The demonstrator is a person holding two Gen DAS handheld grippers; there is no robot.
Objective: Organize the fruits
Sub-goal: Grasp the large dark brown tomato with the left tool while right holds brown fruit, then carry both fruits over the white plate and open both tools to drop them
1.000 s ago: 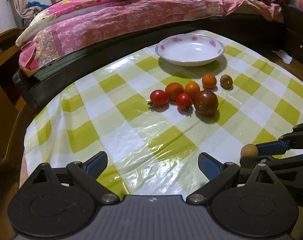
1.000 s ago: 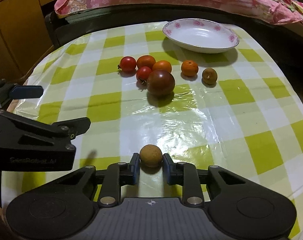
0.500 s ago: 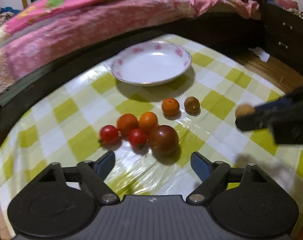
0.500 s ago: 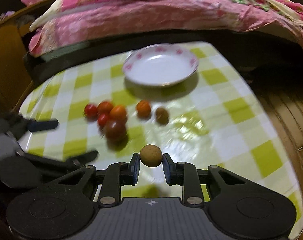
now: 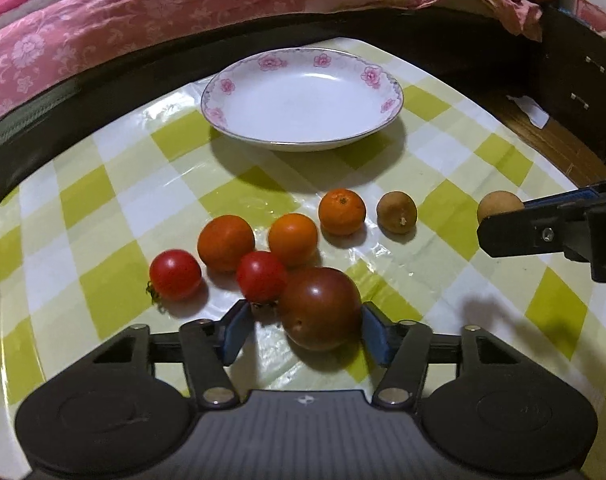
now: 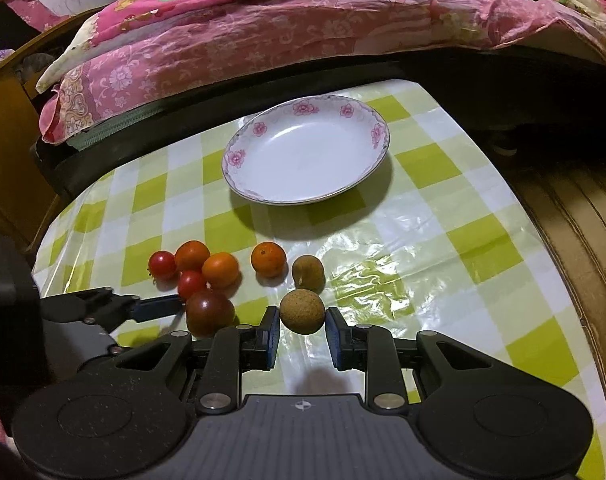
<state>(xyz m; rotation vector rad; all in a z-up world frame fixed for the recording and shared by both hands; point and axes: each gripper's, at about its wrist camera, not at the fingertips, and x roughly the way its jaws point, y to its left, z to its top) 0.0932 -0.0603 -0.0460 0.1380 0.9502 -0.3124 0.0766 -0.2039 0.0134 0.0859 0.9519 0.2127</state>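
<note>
1. Since a second ago both grippers have travelled from the near edge of the yellow-and-white checked plastic tablecloth (image 5: 103, 184) up to the fruit; the fruit itself lies as it did.
2. Left gripper (image 5: 303, 330): I hold its blue-padded jaws apart around the large dark-red tomato (image 5: 321, 308). The right pad is at its skin, while a gap shows at the left pad; not yet clamped, as I judge it.
3. Loose fruit on the cloth, left to right: small red cherry tomato (image 5: 175, 275), orange-red round tomato (image 5: 226, 243), second red cherry tomato (image 5: 261, 276) touching the dark one, orange tomato (image 5: 293, 239), small mandarin (image 5: 342, 211), brown longan with stem scar (image 5: 396, 213).
4. White shallow porcelain plate with pink flower rim (image 5: 231, 84): beyond the fruit, nothing in it.
5. Right gripper (image 6: 302, 334): clamped on a tan rough-skinned round longan (image 6: 302, 311), carried clear of the cloth, near the brown one.
6. Handling note: close the left jaws slowly and centred, so the cherry tomato alongside is not nudged; grip gently, since tomato skin likely bruises. Lift straight before swinging to the plate.
</note>
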